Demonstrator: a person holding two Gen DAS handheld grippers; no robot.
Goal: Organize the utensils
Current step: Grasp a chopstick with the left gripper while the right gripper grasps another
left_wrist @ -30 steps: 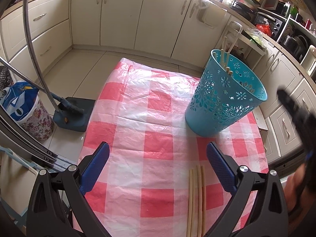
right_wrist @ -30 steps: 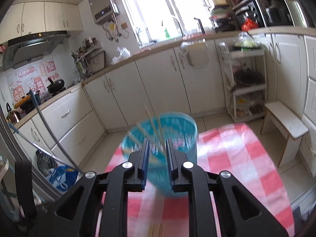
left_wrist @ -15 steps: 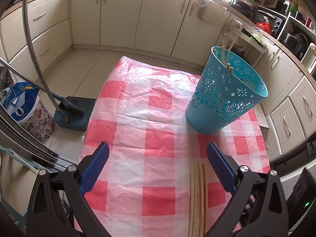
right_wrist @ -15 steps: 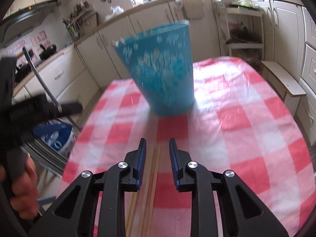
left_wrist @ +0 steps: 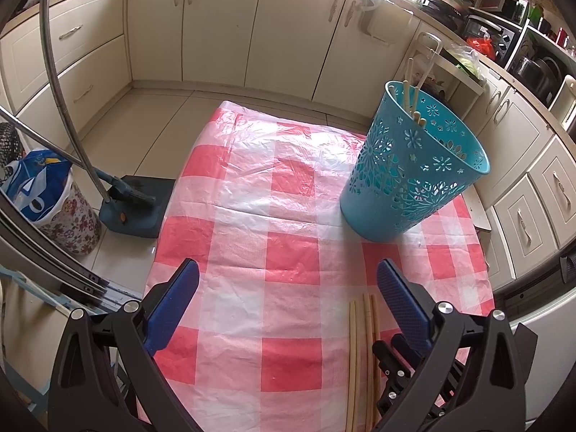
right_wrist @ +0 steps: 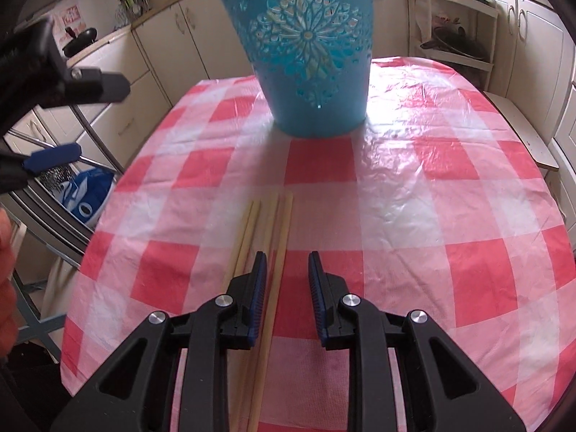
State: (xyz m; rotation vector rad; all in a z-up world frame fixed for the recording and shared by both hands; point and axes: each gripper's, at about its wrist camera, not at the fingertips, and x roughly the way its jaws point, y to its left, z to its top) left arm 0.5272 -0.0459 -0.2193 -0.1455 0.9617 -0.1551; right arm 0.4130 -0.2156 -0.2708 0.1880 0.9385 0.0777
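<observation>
Right wrist view has the right gripper (right_wrist: pixel 287 262) low over the checkered tablecloth (right_wrist: pixel 432 187), jaws only a little apart around one chopstick from the loose bunch of chopsticks (right_wrist: pixel 266 230), not pinching it. Blue basket (right_wrist: pixel 306 50) stands behind, more sticks inside. Left gripper (left_wrist: pixel 288 280) hangs wide open, empty.

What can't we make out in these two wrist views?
- Near ends of the chopsticks on the cloth: cut off by the bottom edge and covered by the right gripper in the right view.
- Bucket contents: only a few stick tips show above the rim in the left view; the wall hides the rest.
- Bucket rim: cut off by the top edge in the right view.
</observation>
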